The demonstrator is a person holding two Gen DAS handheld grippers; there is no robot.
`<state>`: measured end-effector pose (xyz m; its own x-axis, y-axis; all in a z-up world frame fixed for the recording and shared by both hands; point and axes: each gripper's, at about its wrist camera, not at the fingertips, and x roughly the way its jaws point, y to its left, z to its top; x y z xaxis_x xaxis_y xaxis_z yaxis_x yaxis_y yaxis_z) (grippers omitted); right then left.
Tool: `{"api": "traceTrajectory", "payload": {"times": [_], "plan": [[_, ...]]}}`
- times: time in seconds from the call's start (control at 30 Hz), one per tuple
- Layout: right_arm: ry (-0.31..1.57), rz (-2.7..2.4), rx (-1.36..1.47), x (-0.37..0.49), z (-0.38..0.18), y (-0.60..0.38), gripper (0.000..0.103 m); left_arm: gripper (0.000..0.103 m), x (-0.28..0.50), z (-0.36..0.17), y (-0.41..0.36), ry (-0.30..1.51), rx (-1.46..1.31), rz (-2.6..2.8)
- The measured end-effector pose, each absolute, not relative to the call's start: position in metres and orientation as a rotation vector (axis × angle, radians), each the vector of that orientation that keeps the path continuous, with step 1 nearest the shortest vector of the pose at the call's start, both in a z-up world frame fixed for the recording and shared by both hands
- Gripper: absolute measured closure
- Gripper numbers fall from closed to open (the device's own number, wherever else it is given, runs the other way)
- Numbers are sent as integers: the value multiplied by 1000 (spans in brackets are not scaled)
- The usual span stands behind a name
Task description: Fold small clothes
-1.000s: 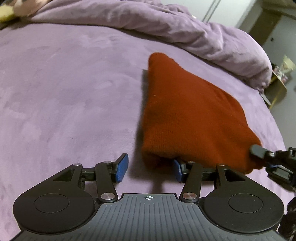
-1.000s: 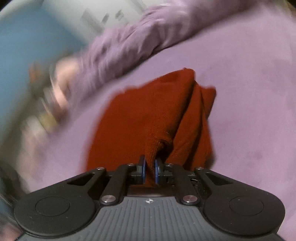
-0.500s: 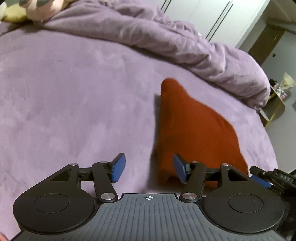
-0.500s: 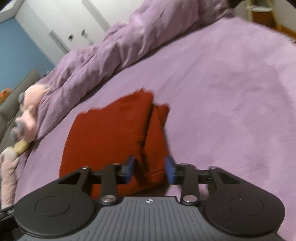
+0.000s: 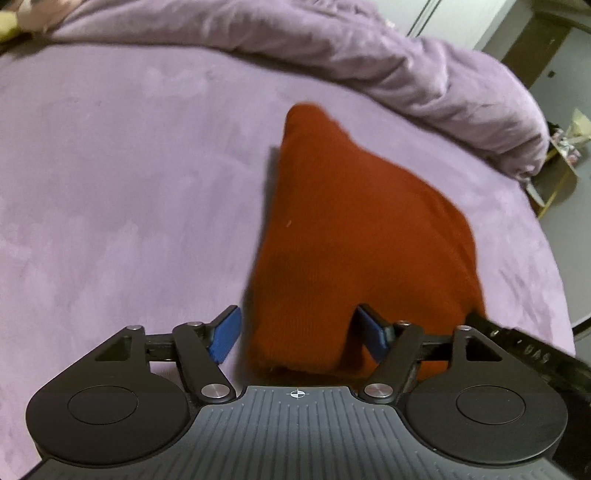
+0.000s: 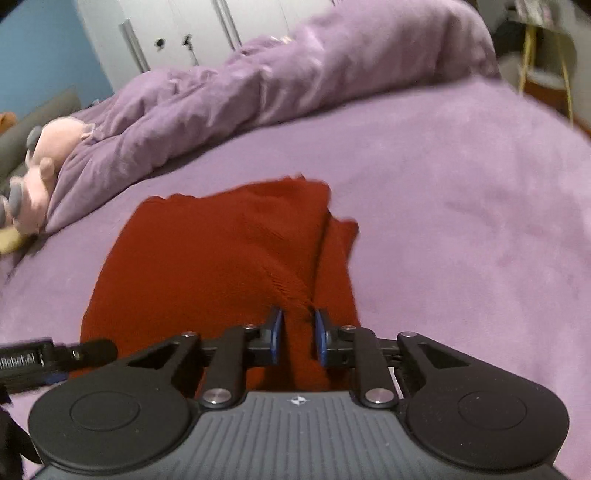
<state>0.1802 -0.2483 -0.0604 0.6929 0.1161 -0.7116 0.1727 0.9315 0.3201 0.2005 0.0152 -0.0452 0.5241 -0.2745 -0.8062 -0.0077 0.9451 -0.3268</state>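
Rust-red knit garment is lying folded on the purple bed, sitting at centre to 3 o'clock in the left wrist view and centre to 9 o'clock in the right wrist view. Left tool is standing wide, blue pads well apart, with the near corner of the garment lying between them; the left pad is just beside the cloth edge, the right pad is partly sunk behind a fold, contact unclear. Right tool is sitting at a narrow gap with a pinched ridge of the garment running up between its blue pads; the cloth is filling most of the gap, but a firm clamp cannot be told, slight blur here. The right tool's black body is poking in at 4 o'clock of the left view, carrying white lettering, upside down and not readable. The left tool's body is showing at 9 o'clock of the right view with white text reading roughly "Rebot.AI", first letters cut off. Crumpled purple duvet is piling along 11 to 1 o'clock. Pink plush toy is lying at 9 to 10 o'clock. White wardrobe doors are standing at 12 o'clock.
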Motion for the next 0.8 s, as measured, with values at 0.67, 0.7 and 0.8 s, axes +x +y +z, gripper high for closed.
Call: {"api": "traceTrajectory", "payload": {"times": [0.67, 0.7, 0.8], "plan": [[1068, -129, 130, 126, -26, -186, 4, 7, 126, 1, 13, 949, 0, -95], [1073, -130, 113, 129, -22, -181, 4, 7, 126, 4, 14, 941, 2, -92], [1056, -119, 78, 132, -13, -172, 4, 6, 127, 11, 15, 945, 14, -65]]}}
